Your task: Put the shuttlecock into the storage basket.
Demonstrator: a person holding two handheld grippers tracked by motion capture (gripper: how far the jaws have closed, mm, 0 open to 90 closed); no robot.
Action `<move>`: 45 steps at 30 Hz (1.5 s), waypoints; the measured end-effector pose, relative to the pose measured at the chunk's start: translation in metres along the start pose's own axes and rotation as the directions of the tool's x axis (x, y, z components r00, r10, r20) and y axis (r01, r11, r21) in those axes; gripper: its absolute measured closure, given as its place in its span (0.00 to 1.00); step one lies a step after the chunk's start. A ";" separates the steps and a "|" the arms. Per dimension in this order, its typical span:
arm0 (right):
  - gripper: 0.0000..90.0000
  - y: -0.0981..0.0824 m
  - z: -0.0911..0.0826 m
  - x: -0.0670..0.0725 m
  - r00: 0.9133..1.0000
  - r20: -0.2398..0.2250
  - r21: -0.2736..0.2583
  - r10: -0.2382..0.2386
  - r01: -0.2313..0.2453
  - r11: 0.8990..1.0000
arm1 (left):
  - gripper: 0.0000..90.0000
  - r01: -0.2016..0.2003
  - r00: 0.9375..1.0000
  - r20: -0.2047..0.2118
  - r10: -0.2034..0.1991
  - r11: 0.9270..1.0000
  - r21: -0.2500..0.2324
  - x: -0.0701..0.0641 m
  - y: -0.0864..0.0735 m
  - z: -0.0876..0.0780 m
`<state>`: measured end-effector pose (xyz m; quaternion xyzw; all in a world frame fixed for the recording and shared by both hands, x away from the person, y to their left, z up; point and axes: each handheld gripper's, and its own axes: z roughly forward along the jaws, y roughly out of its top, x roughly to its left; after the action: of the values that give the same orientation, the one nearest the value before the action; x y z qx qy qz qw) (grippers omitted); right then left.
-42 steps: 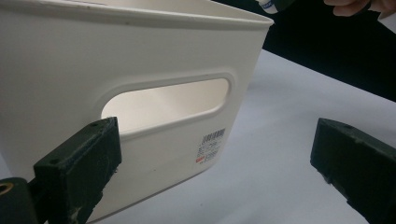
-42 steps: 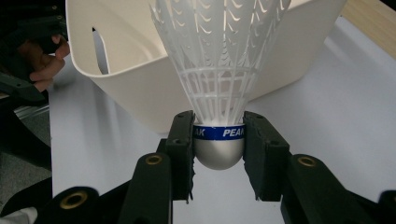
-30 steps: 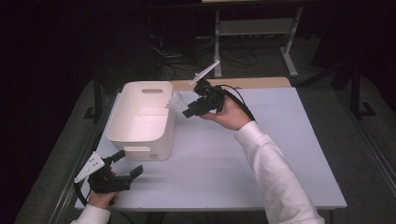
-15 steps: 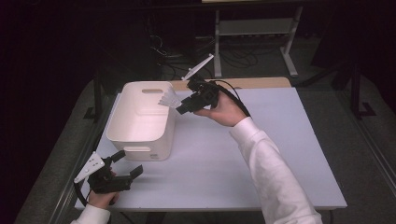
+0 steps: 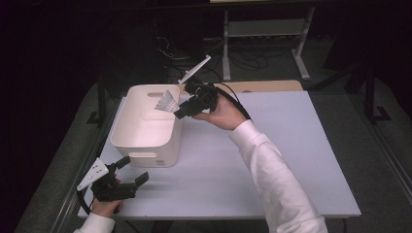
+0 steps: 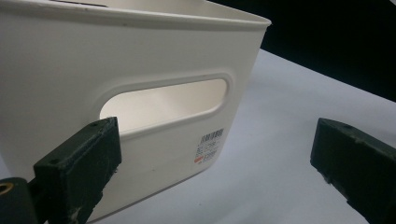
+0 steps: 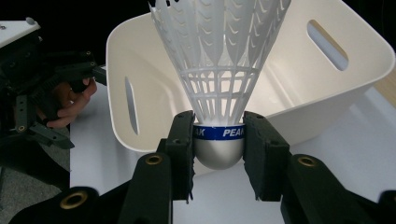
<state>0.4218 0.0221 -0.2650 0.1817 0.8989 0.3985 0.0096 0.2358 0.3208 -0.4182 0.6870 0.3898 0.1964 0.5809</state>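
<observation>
Since the earlier frame the right tool (image 5: 178,112) has carried the shuttlecock (image 5: 166,102) leftward over the bin (image 5: 145,141) rim. It clamps the cork, feathers pointing ahead into the bin. The left tool (image 5: 131,172) rests open beside the bin's near wall.

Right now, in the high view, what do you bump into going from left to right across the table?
Left hand-held gripper → white bin → shuttlecock → right hand-held gripper, clamped on the shuttlecock → the person's white sleeve.
</observation>
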 end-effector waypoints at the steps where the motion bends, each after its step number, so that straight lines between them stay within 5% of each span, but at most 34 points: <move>1: 0.71 0.001 0.001 0.000 1.000 -0.002 0.000 -0.002 0.002 1.000 | 0.02 0.000 1.000 0.000 0.000 1.000 0.000 0.000 0.000 0.000; 45: 0.70 0.016 0.043 0.018 0.997 -0.073 -0.011 -0.022 0.022 1.000 | 0.02 0.005 1.000 -0.001 -0.005 1.000 -0.010 0.000 0.000 -0.001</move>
<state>0.4169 0.0689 -0.2800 0.1571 0.8986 0.4093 -0.0179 0.2354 0.3218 -0.4177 0.6829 0.3908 0.1972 0.5849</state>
